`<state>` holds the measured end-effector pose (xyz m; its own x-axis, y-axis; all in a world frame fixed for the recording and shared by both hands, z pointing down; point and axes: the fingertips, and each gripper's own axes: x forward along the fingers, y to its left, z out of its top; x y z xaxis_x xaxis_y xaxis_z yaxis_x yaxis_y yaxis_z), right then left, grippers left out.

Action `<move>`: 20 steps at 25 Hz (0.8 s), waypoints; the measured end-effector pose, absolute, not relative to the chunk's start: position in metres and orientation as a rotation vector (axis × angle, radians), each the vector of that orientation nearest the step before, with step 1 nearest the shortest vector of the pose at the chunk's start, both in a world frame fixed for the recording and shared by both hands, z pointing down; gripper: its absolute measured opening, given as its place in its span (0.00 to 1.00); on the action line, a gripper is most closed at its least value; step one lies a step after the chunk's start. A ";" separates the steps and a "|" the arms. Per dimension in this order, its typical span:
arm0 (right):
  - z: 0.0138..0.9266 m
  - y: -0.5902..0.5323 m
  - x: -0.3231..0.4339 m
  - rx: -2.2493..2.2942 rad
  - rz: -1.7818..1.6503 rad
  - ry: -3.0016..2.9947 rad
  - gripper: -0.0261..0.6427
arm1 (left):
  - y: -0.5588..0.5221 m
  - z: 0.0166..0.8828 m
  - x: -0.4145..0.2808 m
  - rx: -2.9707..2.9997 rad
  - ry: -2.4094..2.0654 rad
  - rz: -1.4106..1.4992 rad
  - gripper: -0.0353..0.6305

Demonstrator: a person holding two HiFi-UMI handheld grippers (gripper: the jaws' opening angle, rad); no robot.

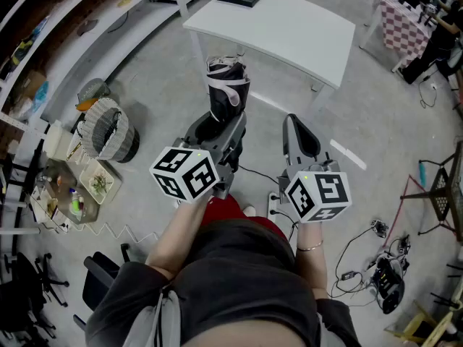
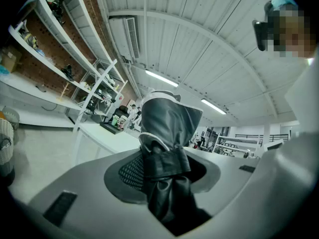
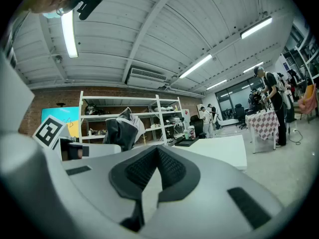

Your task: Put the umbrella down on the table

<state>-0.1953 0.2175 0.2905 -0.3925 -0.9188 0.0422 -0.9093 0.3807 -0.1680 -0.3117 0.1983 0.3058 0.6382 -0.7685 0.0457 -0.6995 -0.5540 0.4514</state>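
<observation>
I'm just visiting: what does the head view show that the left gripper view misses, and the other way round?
Only the head view: the square-marked cube on the left tool, the person's forearm and the cables on the floor. Only the left gripper view: the ceiling lights and the tool's ridged pad against the umbrella. Both: the folded black umbrella clamped in the left tool, and the white table beyond.
</observation>
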 end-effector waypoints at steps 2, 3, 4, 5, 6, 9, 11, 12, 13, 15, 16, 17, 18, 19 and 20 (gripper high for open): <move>0.292 0.215 -0.194 -1.687 -0.256 2.568 0.07 | 0.196 0.306 -0.311 2.428 -1.168 -0.217 0.33; 0.292 0.213 -0.194 -1.683 -0.253 2.574 0.07 | 0.195 0.306 -0.311 2.430 -1.177 -0.216 0.33; 0.293 0.211 -0.195 -1.678 -0.246 2.584 0.07 | 0.193 0.306 -0.311 2.433 -1.187 -0.213 0.33; 0.294 0.209 -0.196 -1.673 -0.236 2.598 0.07 | 0.192 0.307 -0.312 2.436 -1.199 -0.208 0.33; 0.295 0.208 -0.197 -1.667 -0.225 2.616 0.07 | 0.190 0.307 -0.312 2.437 -1.210 -0.204 0.33; 0.300 0.206 -0.199 -1.638 -0.227 2.648 0.07 | 0.188 0.311 -0.312 2.422 -1.225 -0.200 0.33; 0.303 0.205 -0.199 -1.631 -0.253 2.646 0.07 | 0.187 0.314 -0.313 2.409 -1.224 -0.200 0.33; 0.305 0.204 -0.199 -1.634 -0.269 2.640 0.07 | 0.187 0.315 -0.314 2.405 -1.223 -0.200 0.33; 0.307 0.203 -0.198 -1.639 -0.287 2.632 0.07 | 0.186 0.316 -0.316 2.402 -1.222 -0.198 0.33; 0.311 0.201 -0.196 -1.650 -0.327 2.609 0.07 | 0.185 0.317 -0.319 2.399 -1.222 -0.195 0.33; 0.314 0.199 -0.193 -1.656 -0.346 2.596 0.07 | 0.184 0.318 -0.319 2.398 -1.220 -0.193 0.33; 0.316 0.198 -0.190 -1.664 -0.365 2.581 0.07 | 0.183 0.319 -0.318 2.398 -1.217 -0.191 0.33; 0.319 0.197 -0.187 -1.674 -0.382 2.567 0.07 | 0.182 0.321 -0.317 2.397 -1.212 -0.186 0.33; 0.322 0.197 -0.185 -1.683 -0.399 2.553 0.07 | 0.181 0.322 -0.317 2.397 -1.206 -0.180 0.33; 0.324 0.195 -0.183 -1.692 -0.413 2.542 0.07 | 0.179 0.324 -0.316 2.396 -1.200 -0.174 0.33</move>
<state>-0.1828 0.1954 0.3235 -0.3957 -0.9132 0.0969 -0.8970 0.3618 -0.2540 -0.3165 0.1786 0.3235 0.6133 -0.7850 0.0869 -0.7280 -0.5191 0.4479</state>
